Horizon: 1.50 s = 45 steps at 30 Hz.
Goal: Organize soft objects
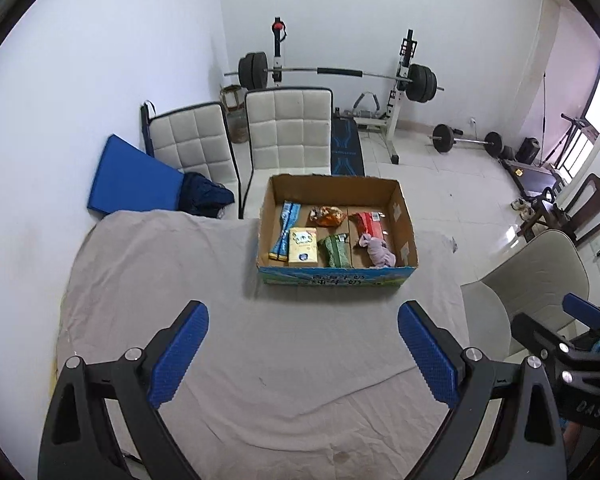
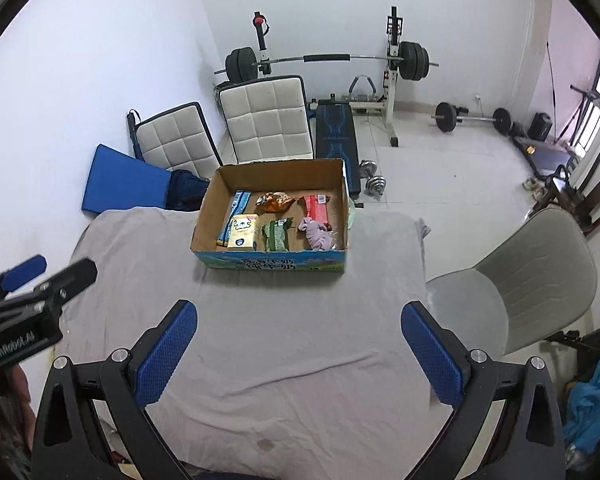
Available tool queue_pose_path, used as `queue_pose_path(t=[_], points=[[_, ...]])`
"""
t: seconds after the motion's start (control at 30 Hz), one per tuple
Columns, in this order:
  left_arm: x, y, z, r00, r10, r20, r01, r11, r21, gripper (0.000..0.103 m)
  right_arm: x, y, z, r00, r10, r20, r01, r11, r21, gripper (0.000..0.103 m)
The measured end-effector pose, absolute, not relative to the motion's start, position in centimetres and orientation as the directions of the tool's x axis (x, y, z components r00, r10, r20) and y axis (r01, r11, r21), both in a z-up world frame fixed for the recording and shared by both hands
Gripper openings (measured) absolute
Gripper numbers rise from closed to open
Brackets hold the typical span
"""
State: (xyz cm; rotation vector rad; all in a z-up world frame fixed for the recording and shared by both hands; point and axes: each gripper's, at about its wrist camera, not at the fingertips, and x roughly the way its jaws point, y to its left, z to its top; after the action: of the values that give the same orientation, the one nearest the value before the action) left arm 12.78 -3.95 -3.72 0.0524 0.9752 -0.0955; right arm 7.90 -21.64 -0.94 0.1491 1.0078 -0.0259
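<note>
The left gripper has its blue fingers spread wide with nothing between them, and the right gripper is spread just as wide and empty. Both hang over the near part of the cloth-covered surface, well apart from the cardboard box at its far edge.

All the soft objects lie inside that box: a long blue packet on the left, a pale yellow pack, a green packet, an orange crinkly bag, a red packet and a lilac plush toy at the near right corner. The plush looks light and yielding, best pinched across its body; the film packets would likely be slippery, so take them mid-length, gently.

The box front carries Chinese characters, too blurred to read surely. The left gripper's body, seen from the right wrist, reads "GenRobot.AI"; the right one's shows "DAS".
</note>
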Motion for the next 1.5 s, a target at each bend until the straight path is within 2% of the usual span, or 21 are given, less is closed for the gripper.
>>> queue_pose_path(t=[0.33,0.7,1.5], points=[[11.9,-3.9,-2.8,0.58,-0.058,-0.813,0.101,0.995,0.001,0.097,5.8,-22.1,1.0,0.566,0.002,-0.824,0.132,0.987,0.093,0.103],[12.7,-3.9,-2.4,0.605,-0.029,-0.796,0.079,0.997,0.024,0.097,8.4,-22.9,2.2,0.61,-0.044,-0.791,0.152,0.986,0.062,0.103],[14.0,-4.3,-2.7,0.617,-0.03,-0.786,0.066,0.998,0.013,0.097,10.9,-22.7,1.7,0.616,-0.059,-0.786,0.141,0.989,0.036,0.103]])
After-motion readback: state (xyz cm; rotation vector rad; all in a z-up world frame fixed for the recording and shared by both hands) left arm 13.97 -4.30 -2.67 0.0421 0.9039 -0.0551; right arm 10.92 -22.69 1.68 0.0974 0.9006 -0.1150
